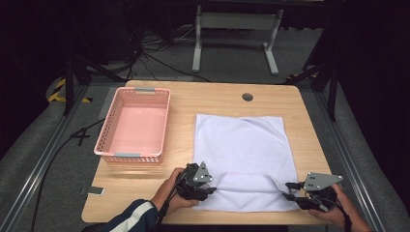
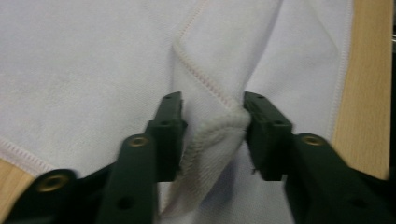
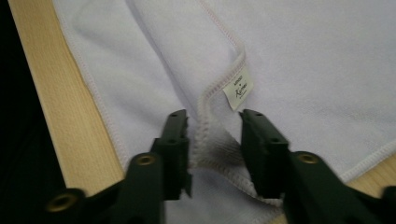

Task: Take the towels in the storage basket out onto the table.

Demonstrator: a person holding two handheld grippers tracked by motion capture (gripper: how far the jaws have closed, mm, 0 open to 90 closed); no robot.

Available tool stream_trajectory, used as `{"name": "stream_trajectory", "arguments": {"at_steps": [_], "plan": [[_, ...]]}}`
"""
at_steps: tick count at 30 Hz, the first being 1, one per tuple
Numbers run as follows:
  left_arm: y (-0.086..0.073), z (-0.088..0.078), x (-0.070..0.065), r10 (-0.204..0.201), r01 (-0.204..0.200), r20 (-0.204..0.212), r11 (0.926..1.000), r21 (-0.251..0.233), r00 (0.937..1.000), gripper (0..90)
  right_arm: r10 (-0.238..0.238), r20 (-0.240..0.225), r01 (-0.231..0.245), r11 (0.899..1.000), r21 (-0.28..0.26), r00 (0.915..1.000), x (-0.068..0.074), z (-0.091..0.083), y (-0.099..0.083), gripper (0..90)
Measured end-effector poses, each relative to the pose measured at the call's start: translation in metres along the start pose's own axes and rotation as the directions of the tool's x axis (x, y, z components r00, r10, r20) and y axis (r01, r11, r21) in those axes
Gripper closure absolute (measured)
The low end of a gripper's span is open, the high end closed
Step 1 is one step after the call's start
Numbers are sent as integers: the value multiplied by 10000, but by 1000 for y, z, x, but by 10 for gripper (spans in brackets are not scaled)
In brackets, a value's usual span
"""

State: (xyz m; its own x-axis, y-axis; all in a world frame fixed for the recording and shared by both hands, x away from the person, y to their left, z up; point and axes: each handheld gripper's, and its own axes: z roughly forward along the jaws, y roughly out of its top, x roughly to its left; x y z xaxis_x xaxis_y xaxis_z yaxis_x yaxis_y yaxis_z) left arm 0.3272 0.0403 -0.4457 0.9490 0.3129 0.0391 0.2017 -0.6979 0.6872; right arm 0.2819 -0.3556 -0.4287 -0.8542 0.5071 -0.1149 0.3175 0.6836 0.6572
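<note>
Fold step: left gripper (image 1: 209,186) and right gripper (image 1: 289,190) each pinch a near corner of the white towel (image 1: 239,145). Next I'd carry both corners evenly to the far edge.

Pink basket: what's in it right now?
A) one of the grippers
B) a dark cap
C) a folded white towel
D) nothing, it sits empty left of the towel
D: in the high view the pink basket shows a bare bottom, while the white towel lies spread on the table to its right, its near edge at the left gripper and the right gripper.
</note>
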Motion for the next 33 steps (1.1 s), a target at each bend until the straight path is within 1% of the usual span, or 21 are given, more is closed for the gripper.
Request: {"name": "stream_trajectory", "arguments": {"at_steps": [2,4,7,8,11,13,15,16,17,18,20,21,22,25,26,27,28,30,31,32,33], "plan": [[-1,-7,0,119,-117,129,9999,-100,9998,766,-209,-316,203,9996,-198,9993,1,-2,0,835],[-4,-15,-1,194,-193,48,9995,-249,9998,837,-348,-469,330,9987,-380,9983,2,-7,1,850],[-8,-34,-7,446,-440,105,9976,-535,9990,838,-746,-779,681,9942,-833,9942,3,-23,-2,852],[-9,-38,-9,664,-657,124,9965,-507,9977,841,-854,-950,773,9933,-861,9918,4,-30,-4,852],[-21,-45,-25,1093,-1088,400,9939,-163,9932,849,-1205,-1424,1115,9913,-697,9824,7,-41,-13,846],[-32,-42,-32,1226,-1260,667,9909,481,9902,847,-1268,-1801,1233,9919,-310,9754,10,-41,-21,834],[-41,-37,-38,1056,-1133,862,9895,895,9907,847,-1292,-2103,1335,9910,63,9691,14,-37,-28,794],[-44,-34,-39,1023,-1118,974,9889,976,9900,826,-1244,-2212,1350,9903,337,9673,17,-33,-31,726],[-44,-34,-39,1023,-1118,974,9889,976,9900,763,-1244,-2212,1350,9903,337,9673,17,-33,-31,726],[-48,-33,-40,814,-920,1012,9903,1046,9915,763,-1227,-2207,1392,9884,610,9676,19,-31,-33,705],[-49,-37,-40,710,-799,939,9923,948,9930,615,-1192,-2232,1396,9871,778,9675,21,-29,-37,630],[-49,-41,-38,516,-597,789,9929,1034,9955,537,-1135,-2278,1318,9890,669,9671,22,-30,-38,585],[-49,-44,-36,117,-177,696,9960,872,9975,453,-1167,-2304,1337,9892,593,9661,22,-32,-38,539],[-43,-53,-26,-646,642,412,9979,111,9971,313,-947,-1922,961,9954,-21,9768,15,-42,-33,483],[-39,-53,-21,-881,895,384,9954,-349,9954,297,-808,-1597,772,9966,-288,9839,10,-45,-30,479],[-34,-52,-17,-1109,1129,331,9914,-663,9933,289,-460,-928,408,9975,-571,9946,2,-47,-24,475],[-31,-50,-13,-1131,1142,208,9911,-677,9934,286,-74,-489,33,9965,-840,9988,-6,-47,-18,489],[-17,-38,-2,-1339,1324,-130,9877,-828,9909,292,564,335,-522,9919,-1157,9978,-21,-43,-7,498],[-10,-30,5,-1406,1385,-174,9862,-909,9899,302,921,804,-812,9882,-1300,9925,-33,-36,1,526],[-5,-24,12,-1393,1365,-281,9870,-853,9898,350,1241,1060,-1084,9838,-1429,9866,-46,-26,10,539],[-5,-24,12,-1393,1365,-281,9870,-853,9898,371,1241,1060,-1084,9838,-1429,9866,-46,-26,10,539]]}}
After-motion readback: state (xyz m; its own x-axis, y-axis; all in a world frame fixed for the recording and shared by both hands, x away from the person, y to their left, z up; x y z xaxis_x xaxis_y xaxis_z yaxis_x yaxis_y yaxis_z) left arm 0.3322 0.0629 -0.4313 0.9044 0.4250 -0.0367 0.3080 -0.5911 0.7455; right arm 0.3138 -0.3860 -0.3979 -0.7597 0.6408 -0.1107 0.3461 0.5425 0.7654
